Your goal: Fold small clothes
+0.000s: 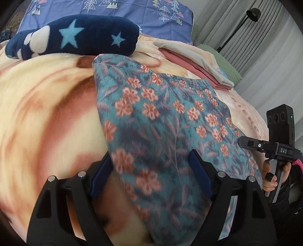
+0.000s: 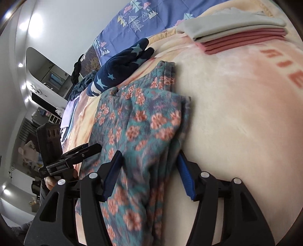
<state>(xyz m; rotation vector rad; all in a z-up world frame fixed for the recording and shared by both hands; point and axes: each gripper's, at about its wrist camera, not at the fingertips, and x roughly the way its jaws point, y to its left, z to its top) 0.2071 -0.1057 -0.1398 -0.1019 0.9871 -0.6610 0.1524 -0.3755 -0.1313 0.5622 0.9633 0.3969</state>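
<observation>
A teal garment with orange flowers lies folded into a long strip on a peach blanket. My left gripper stands open over its near end; one blue pad rests above the cloth, the other sits just off its left edge. In the right wrist view the same garment runs between the blue pads of my right gripper, which is open, its jaws standing apart on either side of the layered edge. Each gripper shows in the other's view, hand-held: right one, left one.
A folded stack of pink and cream clothes lies beyond the garment. A navy fleece piece with stars sits at the back, before a blue tree-print pillow. Curtains and a black lamp stand at right.
</observation>
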